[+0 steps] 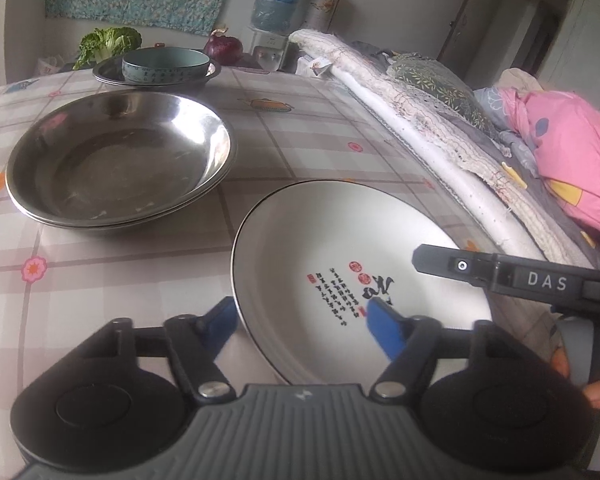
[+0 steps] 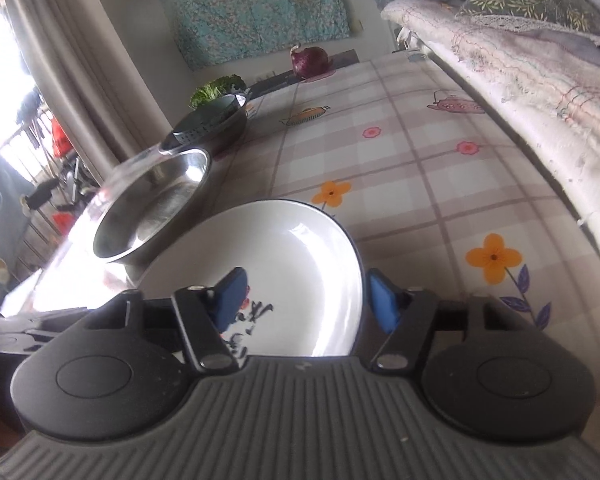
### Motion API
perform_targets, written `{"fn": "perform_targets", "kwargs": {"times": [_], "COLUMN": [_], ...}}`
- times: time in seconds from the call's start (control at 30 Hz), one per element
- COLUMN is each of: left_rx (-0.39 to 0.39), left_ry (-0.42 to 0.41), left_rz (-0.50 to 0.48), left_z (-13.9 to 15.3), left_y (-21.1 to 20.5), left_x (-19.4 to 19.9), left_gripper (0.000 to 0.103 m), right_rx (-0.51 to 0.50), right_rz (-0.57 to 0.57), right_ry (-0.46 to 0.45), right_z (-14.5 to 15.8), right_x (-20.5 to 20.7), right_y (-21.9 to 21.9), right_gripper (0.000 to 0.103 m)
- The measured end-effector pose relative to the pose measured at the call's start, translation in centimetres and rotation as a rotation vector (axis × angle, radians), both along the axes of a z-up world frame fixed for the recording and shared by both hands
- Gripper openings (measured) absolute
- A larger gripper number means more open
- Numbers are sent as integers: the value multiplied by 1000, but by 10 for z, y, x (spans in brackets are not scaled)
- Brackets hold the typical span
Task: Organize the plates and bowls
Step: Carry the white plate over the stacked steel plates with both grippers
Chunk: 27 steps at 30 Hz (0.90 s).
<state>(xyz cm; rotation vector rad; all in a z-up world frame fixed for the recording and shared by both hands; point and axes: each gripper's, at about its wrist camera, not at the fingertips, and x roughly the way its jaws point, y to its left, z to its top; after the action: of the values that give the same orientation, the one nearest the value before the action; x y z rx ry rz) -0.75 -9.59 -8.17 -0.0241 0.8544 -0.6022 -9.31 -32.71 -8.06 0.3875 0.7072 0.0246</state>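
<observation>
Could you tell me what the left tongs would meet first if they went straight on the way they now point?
Most likely the white plate: the left tongs already straddle its near rim, one finger over the plate's inside. Depth is hard to judge.

The left black two-finger gripper with blue pads [image 1: 304, 326] points forward and downward, its jaws partly apart, one blue pad [image 1: 386, 330] at about 2 o'clock of its grey ribbed body and the other at 10 o'clock. The right black two-finger gripper with blue pads [image 2: 306, 300] tilts downward likewise, jaws partly apart. In the left view its black finger [image 1: 500, 276] reaches in from 3 o'clock, fingertips of the person's hand [image 1: 598, 390] wrapped on its handle.
</observation>
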Motion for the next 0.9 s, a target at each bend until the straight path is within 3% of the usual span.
{"fn": "perform_targets", "kwargs": {"times": [0.17, 0.33, 0.4, 0.9], "left_rx": [31, 39, 37, 69], "left_ry": [-23, -24, -23, -5], "left_rz": [25, 45, 47, 67], "left_z": [0, 0, 0, 5], "left_y": [3, 7, 8, 17], "left_x": [-1, 1, 2, 2], "left_gripper": [37, 28, 27, 26], "right_rx": [-26, -9, 7, -4], "right_rz": [-46, -70, -55, -42], "right_ry": [29, 42, 44, 20], "right_z": [-5, -9, -10, -11], "right_x": [-9, -19, -19, 3], "right_y": [-4, -8, -6, 4], "right_gripper": [42, 23, 18, 18]}}
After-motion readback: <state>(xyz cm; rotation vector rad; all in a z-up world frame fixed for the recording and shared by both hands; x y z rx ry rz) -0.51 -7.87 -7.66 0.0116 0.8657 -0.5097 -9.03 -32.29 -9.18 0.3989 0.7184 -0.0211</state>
